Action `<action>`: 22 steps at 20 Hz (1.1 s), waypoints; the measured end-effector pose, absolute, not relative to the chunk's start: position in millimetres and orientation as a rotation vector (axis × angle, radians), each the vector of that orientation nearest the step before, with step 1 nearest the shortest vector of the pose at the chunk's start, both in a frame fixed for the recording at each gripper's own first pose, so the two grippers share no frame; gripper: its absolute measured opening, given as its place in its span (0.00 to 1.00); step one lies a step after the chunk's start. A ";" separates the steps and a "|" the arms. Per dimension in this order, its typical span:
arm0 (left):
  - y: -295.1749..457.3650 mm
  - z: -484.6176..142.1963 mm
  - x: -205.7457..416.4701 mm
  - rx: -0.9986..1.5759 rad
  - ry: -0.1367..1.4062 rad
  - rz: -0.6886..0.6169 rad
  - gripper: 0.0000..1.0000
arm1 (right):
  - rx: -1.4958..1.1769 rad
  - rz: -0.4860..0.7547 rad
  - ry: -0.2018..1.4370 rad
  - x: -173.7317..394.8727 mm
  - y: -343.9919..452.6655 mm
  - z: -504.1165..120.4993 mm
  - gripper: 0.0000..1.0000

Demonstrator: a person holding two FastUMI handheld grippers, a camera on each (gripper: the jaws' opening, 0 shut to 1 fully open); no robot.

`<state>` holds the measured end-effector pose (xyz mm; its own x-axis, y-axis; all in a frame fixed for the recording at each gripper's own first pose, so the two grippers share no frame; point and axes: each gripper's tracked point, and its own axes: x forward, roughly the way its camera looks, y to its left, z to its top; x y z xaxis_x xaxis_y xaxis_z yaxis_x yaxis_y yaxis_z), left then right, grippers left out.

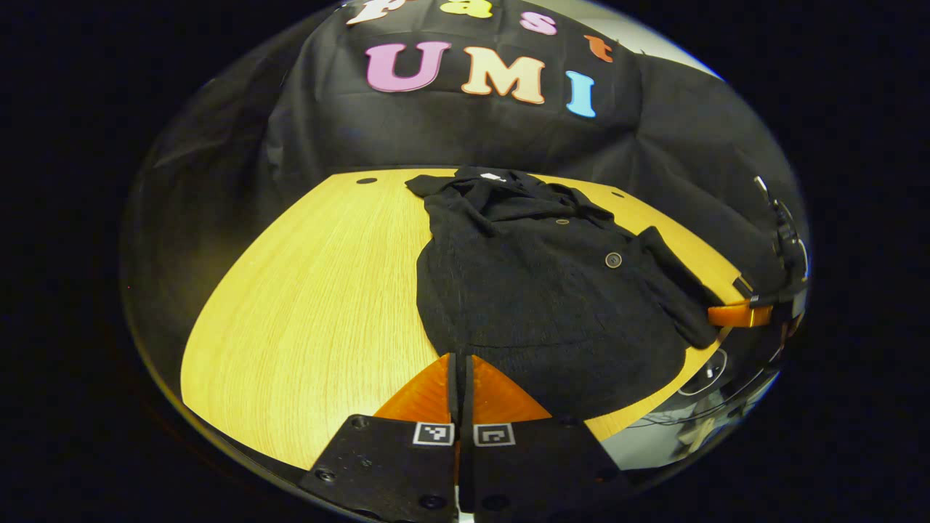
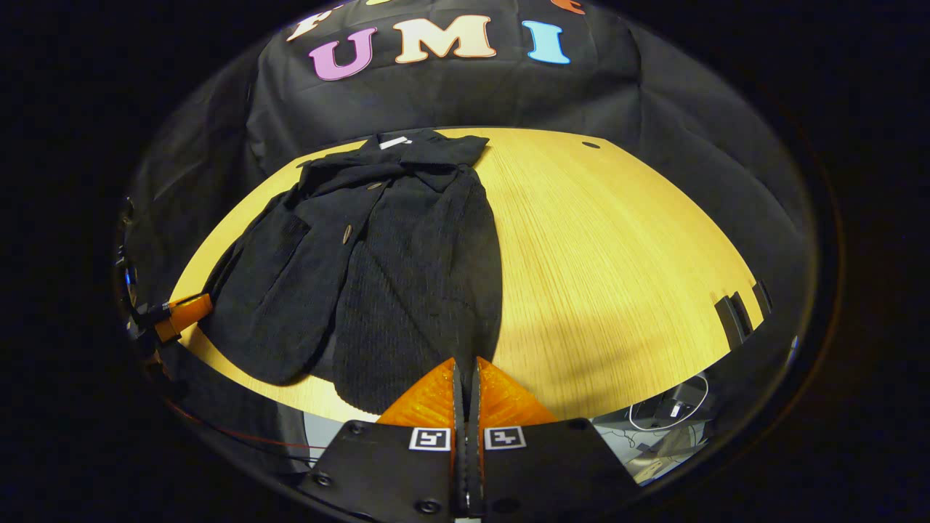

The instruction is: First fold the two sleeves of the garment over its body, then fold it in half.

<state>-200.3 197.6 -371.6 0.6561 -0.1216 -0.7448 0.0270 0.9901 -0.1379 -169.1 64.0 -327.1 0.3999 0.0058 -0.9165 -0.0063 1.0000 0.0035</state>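
Both jaws are closed on nothing: I have my left gripper (image 1: 461,363) at the garment's (image 1: 541,305) hem and my right gripper (image 2: 466,367) beside that hem, at the near edge of the worktop (image 2: 617,247). The garment lies flat, collar toward the far edge.

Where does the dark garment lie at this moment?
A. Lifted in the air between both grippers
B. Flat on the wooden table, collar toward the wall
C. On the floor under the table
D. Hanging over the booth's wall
B: the garment lies spread on the wooden table, its collar end toward the wall, and both the left gripper and the right gripper are shut near its hem with nothing lifted.
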 end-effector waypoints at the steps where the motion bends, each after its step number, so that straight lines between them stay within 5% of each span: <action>1: 197.5 -370.7 -201.6 -0.139 0.867 -0.080 0.00 | 0.000 0.011 1.162 -170.1 64.5 -325.1 0.03; 12: 177.2 -338.5 -262.5 -0.182 1.003 0.013 0.00 | 0.080 0.106 1.100 -207.7 46.6 -284.2 0.02; 22: 165.5 -257.7 -166.2 -0.212 0.781 0.098 0.00 | 0.091 0.271 0.872 -131.6 64.0 -219.3 0.02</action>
<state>-166.2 165.5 -257.7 0.7069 0.0091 -0.7072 -0.1660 0.9741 -0.1534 -131.6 64.0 -219.3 0.6115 0.2710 -0.7434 -0.1972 0.9621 0.1885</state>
